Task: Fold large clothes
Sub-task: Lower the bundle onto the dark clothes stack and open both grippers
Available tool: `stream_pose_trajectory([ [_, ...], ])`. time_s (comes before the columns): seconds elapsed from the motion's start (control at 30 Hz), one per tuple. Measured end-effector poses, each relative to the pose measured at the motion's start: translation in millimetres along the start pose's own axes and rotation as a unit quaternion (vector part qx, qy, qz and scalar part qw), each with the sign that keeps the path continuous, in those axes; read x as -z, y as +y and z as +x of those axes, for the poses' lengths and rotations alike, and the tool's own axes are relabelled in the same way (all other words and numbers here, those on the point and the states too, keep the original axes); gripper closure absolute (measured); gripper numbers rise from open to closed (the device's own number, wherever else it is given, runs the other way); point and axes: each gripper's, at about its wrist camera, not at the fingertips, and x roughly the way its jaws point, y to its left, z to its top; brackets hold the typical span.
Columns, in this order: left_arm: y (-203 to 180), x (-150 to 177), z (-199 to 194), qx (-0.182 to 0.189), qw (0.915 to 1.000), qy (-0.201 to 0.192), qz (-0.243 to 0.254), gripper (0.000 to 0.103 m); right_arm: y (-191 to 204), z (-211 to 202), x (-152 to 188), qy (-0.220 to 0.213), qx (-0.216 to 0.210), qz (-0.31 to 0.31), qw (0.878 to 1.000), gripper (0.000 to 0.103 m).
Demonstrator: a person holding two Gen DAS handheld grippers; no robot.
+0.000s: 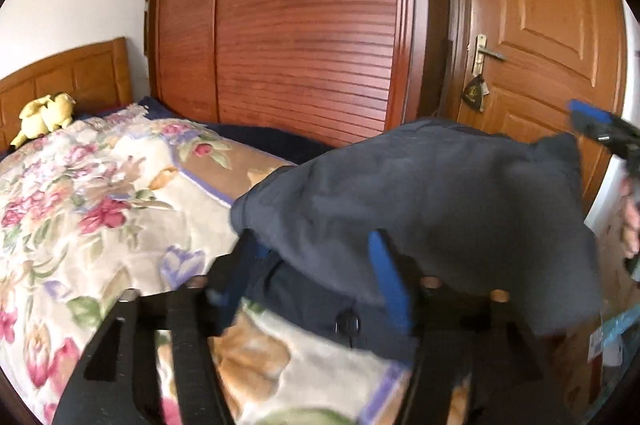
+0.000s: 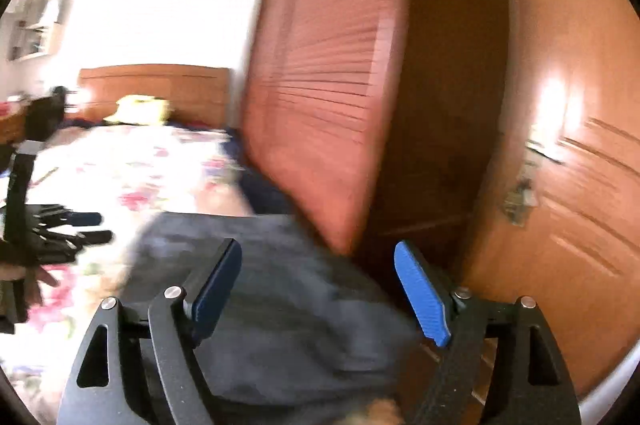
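The dark navy cloth garment [image 1: 420,209] lies heaped at the near end of the bed, on the floral fleece blanket [image 1: 100,209], with one flap draped over the tip of my left tool [image 1: 316,265]. A small button shows on the layer underneath. That left tool stands with its blue pads apart; the cloth lies over them, not pinched. My right tool [image 2: 320,289] is also spread wide, its blue-padded fingers [image 2: 420,297] on either side of the garment below with nothing clamped. From the left view, the right tool sits at the far right edge beyond the garment's raised corner.

I judge a fold has just been laid down and let go. The right view is badly smeared, so how flat the fold lies is hard to say. The next move calls for finding a fresh edge or corner on each side, closing on a single layer, and carrying it across evenly.

The wooden slatted wardrobe [image 1: 304,25] stands behind the bed.
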Motion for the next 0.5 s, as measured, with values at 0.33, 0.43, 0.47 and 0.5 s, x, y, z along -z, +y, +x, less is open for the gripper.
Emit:
stream_pose_trajectory([
  [0.33, 5, 44, -80, -0.044, 0.9982, -0.023, 0.034, 0.02, 4, 33, 64, 0.046, -0.026, 0.052, 0.997, 0.022],
  [0.43, 7, 53, -91, -0.055, 0.9975, -0.03, 0.032, 0.019, -4, 43, 90, 0.063, -0.038, 0.079, 0.994, 0.022],
  [0.47, 8, 56, -94, -0.055, 0.9976, -0.031, 0.029, 0.019, -5, 45, 95, 0.068, -0.037, 0.076, 0.994, 0.022],
  [0.5, 8, 59, -98, -0.054, 0.9977, -0.031, 0.025, 0.018, -8, 43, 99, 0.067, -0.036, 0.078, 0.994, 0.022],
])
